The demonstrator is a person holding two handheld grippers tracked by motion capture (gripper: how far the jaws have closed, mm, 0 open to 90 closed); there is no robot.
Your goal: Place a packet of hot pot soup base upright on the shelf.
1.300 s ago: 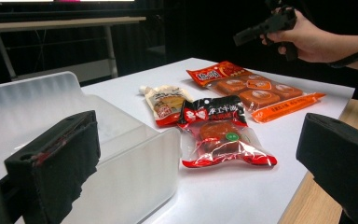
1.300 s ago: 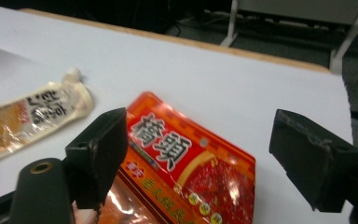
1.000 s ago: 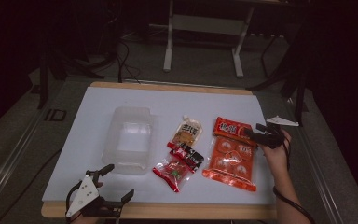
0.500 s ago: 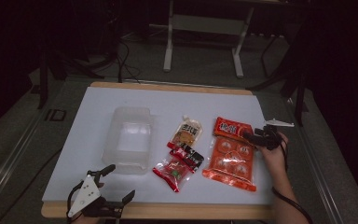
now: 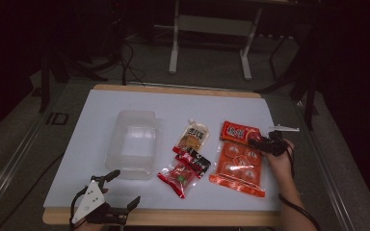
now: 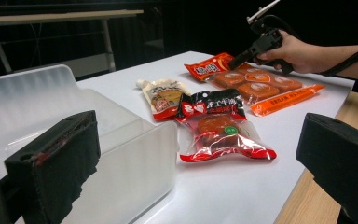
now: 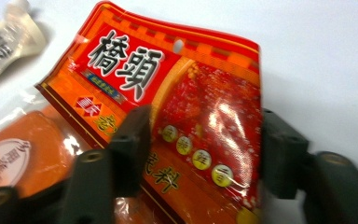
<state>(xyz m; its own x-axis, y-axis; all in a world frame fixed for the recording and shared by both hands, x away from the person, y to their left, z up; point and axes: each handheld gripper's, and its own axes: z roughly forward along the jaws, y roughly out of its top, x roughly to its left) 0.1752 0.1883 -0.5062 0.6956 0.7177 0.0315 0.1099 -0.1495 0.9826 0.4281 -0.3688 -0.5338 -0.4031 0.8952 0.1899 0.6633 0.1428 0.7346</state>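
A large orange snack packet [image 5: 238, 159] lies flat at the right of the white table. My right gripper [image 5: 257, 140] is down on its red header end. In the right gripper view the jaws straddle the packet's right corner [image 7: 200, 93]: one jaw rests over the print, the other stands at the packet's edge. They have just been closing with the packet between them, and I see no firm pinch. My left gripper [image 5: 124, 188] stands wide open near the front left edge, close to a clear plastic container [image 5: 132, 144] and holding nothing.
A beige sauce pouch [image 5: 193, 135] and a red-and-black snack packet [image 5: 185, 171] lie between the container and the orange packet. The white table top [image 5: 91, 125] has a wooden rim. Dark floor and a metal stand lie beyond the far edge.
The right gripper has sunk a little onto the orange packet's header end. The left gripper has stayed where it was.
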